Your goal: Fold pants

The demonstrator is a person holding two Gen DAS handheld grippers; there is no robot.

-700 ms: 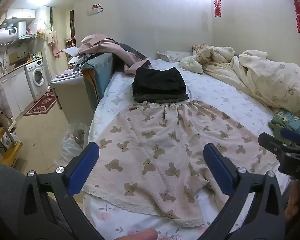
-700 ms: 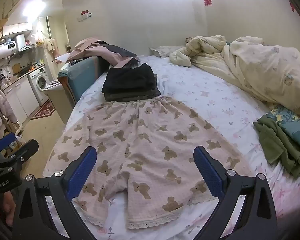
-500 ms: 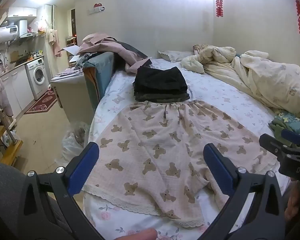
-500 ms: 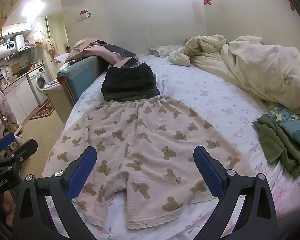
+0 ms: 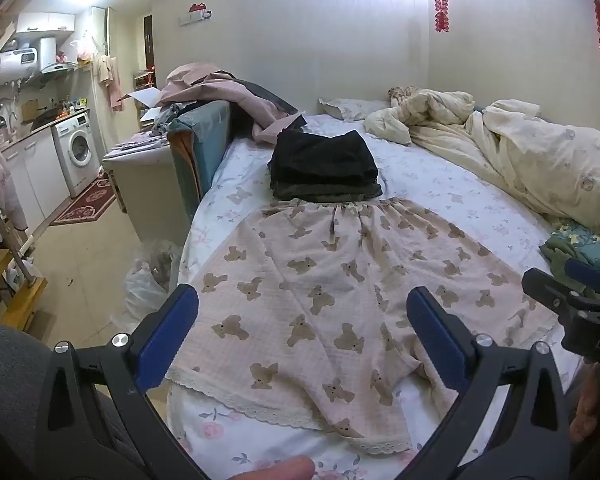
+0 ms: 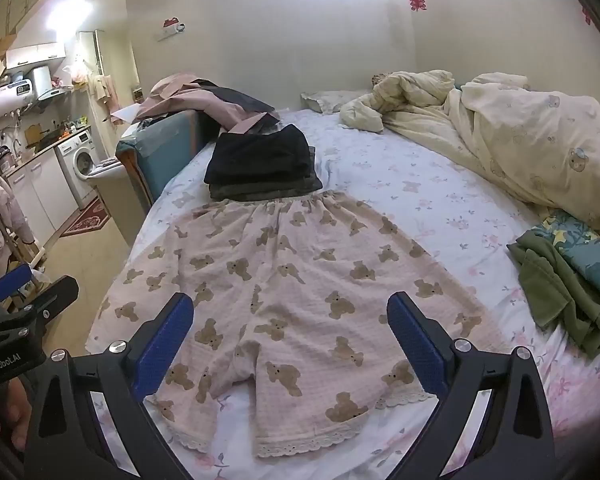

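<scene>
both hand-held grippers, left (image 5: 302, 322) and right (image 6: 288, 326), gape above seemingly flat bear-print pants (image 6: 296, 280).

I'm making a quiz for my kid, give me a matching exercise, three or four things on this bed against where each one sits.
Things:
1 bear shorts
2 dark stack
3 green clothes
4 duvet

Places:
A bed's right edge, near side
B spread flat, mid-bed
C bunched along the far right
D just past the waistband

Pairs: 1-B, 2-D, 3-A, 4-C
</scene>
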